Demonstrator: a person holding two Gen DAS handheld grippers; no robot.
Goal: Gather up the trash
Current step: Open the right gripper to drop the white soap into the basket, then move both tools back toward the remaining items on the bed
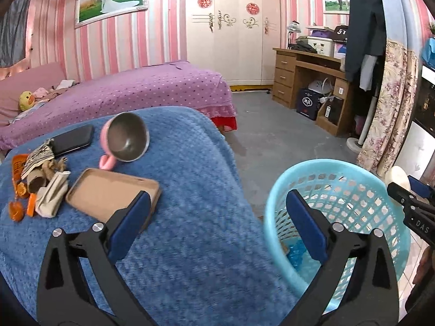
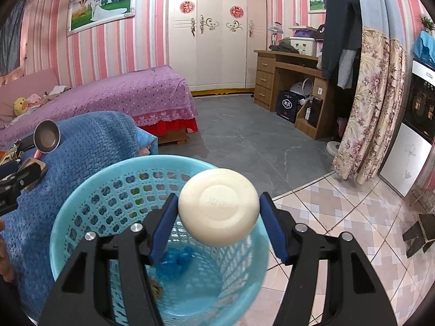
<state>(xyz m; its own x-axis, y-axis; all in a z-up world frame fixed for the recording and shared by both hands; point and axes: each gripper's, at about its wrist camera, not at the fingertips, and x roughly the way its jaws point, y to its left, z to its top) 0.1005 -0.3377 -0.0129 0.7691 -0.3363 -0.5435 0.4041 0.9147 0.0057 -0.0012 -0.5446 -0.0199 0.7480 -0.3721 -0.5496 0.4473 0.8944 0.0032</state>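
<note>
Left wrist view. Left gripper (image 1: 217,217) jaws spread wide, nothing between the pads; it hangs over the gap between the blue blanket (image 1: 176,190) and the turquoise basket (image 1: 293,184). Landmark: the basket, standing on the floor tight against the blanket's edge. In its bottom lie a crumpled blue bag (image 1: 297,252) and a scrap of something brown, so some trash is already in. Well away from the basket, at the far side of the blanket, a litter pile (image 1: 40,187) remains: crumpled paper, torn wrappers, orange bits. Nearer the basket than that pile sit a tan phone case (image 1: 108,193), a pink steel-lined cup (image 1: 125,141) tipped on its side, and a dark phone (image 1: 72,140); probably keepers, not trash.

Right wrist view. Right gripper (image 2: 218,214) is clamped on a round white soap bar (image 2: 218,206), pads pressing on either side, held directly above the basket's open mouth. Basket floor here shows the blue bag and a brownish wad beside it; the wad is half hidden by the finger, so I can't say what it is.

Progress, by my reckoning: partway. A couple of pieces binned, the soap poised for dropping, the litter pile on the blanket not yet collected.
</note>
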